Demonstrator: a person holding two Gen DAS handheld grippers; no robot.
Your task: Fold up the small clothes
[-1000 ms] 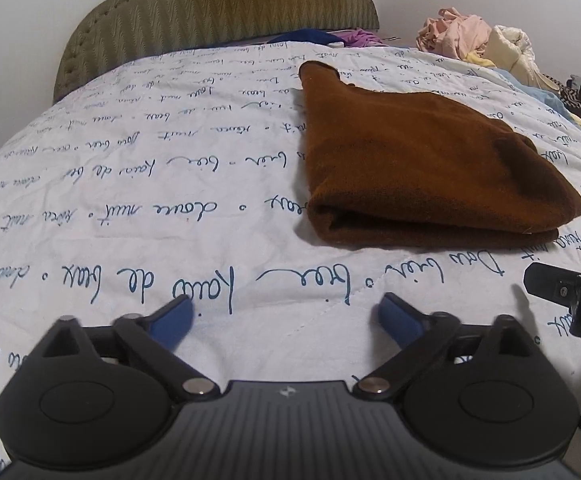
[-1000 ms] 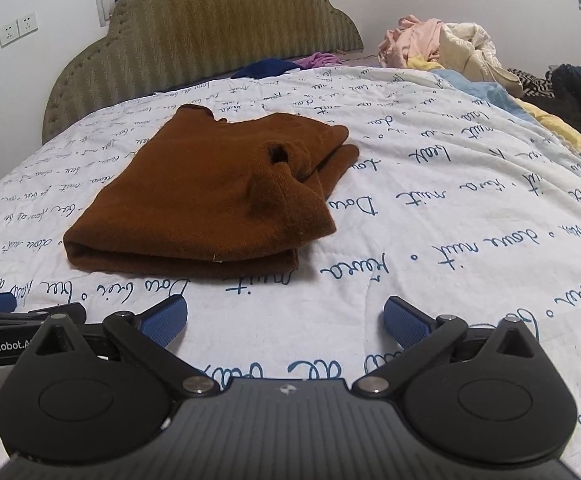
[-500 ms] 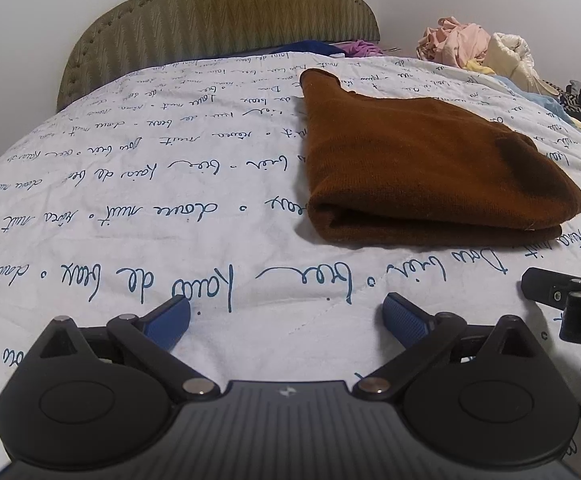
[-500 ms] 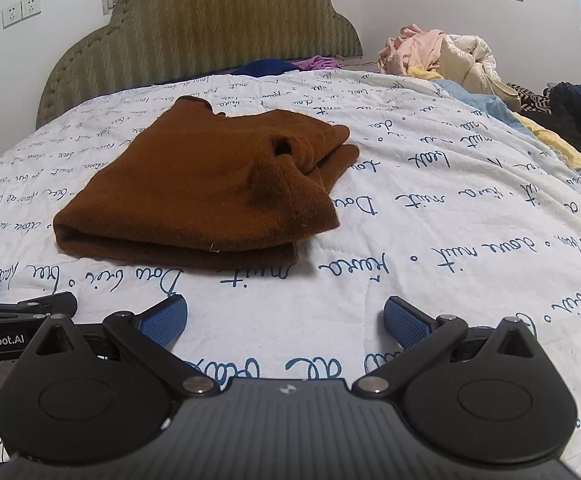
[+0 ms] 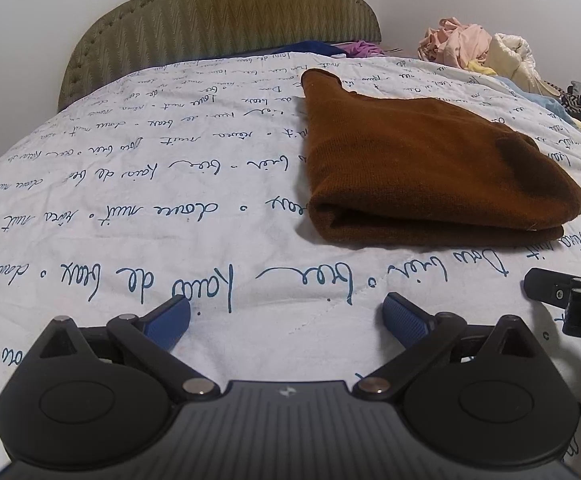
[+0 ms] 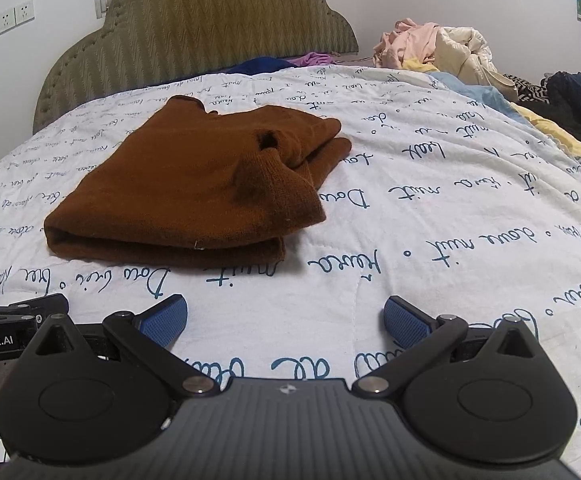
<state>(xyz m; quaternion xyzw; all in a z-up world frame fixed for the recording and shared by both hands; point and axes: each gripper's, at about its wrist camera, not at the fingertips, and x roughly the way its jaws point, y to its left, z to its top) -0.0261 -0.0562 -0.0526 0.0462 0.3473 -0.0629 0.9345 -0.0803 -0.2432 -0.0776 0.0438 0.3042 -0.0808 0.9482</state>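
Note:
A brown knitted garment lies folded flat on the white quilt with blue script. It also shows in the right wrist view, left of centre, with a sleeve cuff folded on top. My left gripper is open and empty, hovering over the quilt short of the garment's near left corner. My right gripper is open and empty, short of the garment's near right corner. Each gripper's side shows in the other's view, the right one and the left one.
A green padded headboard stands at the far end. A heap of pink and cream clothes lies at the back right, with dark clothes at the right edge. Blue and purple fabric lies by the headboard.
Both grippers have drawn back slightly and lifted a little from the folded garment. The garment has not moved. Both stay open.

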